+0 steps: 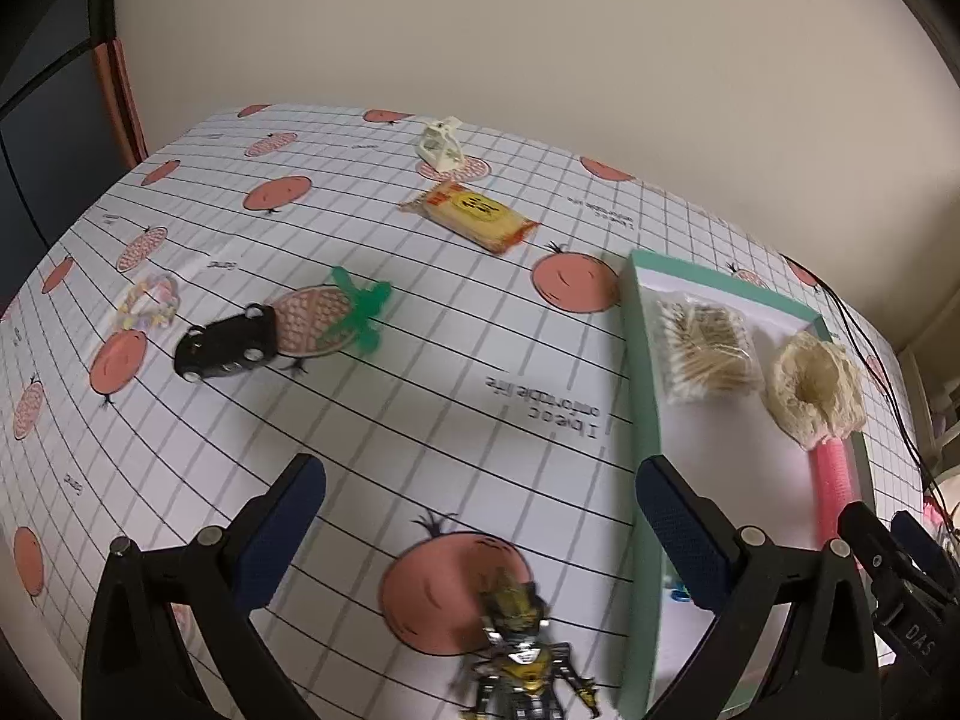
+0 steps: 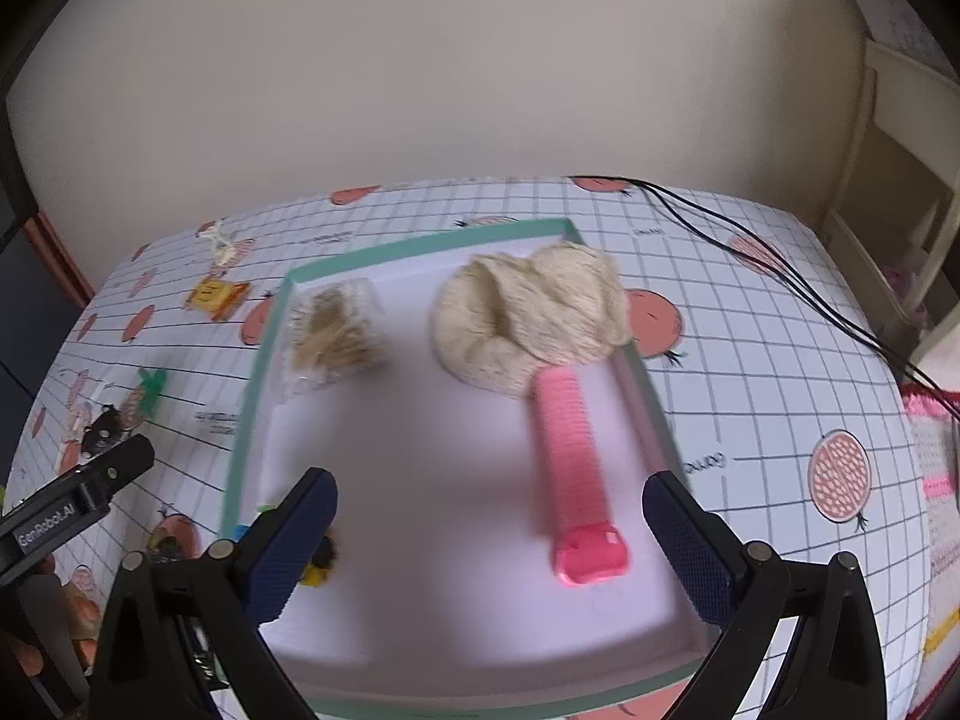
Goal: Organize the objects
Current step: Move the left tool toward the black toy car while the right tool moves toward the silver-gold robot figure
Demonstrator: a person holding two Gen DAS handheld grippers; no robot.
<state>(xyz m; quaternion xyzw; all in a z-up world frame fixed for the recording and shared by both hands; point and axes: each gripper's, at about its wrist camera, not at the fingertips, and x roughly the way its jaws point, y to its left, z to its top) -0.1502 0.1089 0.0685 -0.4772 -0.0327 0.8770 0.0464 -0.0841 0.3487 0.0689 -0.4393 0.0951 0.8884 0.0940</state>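
A green-rimmed white tray (image 2: 264, 360) (image 1: 642, 360) holds a bag of cotton swabs (image 2: 333, 333) (image 1: 705, 348), a cream fluffy scrunchie (image 2: 528, 312) (image 1: 816, 384) and a pink comb (image 2: 576, 480) (image 1: 831, 480). My right gripper (image 2: 489, 546) hovers open over the tray's near half, holding nothing. My left gripper (image 1: 480, 528) is open above the tablecloth, left of the tray. Just under it lies a yellow-and-grey robot toy (image 1: 522, 648). Farther off lie a black toy car (image 1: 225, 345), a green clip (image 1: 363, 312), a yellow snack packet (image 1: 471, 216), a white clip (image 1: 441, 144) and a pastel bracelet (image 1: 150, 300).
The table wears a grid cloth with fruit prints (image 1: 420, 420). A beige wall stands behind it. Black cables (image 2: 780, 276) run across the table's far right. A cream shelf (image 2: 888, 180) and a pink knitted thing (image 2: 936, 480) are at the right. A small yellow-black item (image 2: 318, 564) lies near the tray's left corner.
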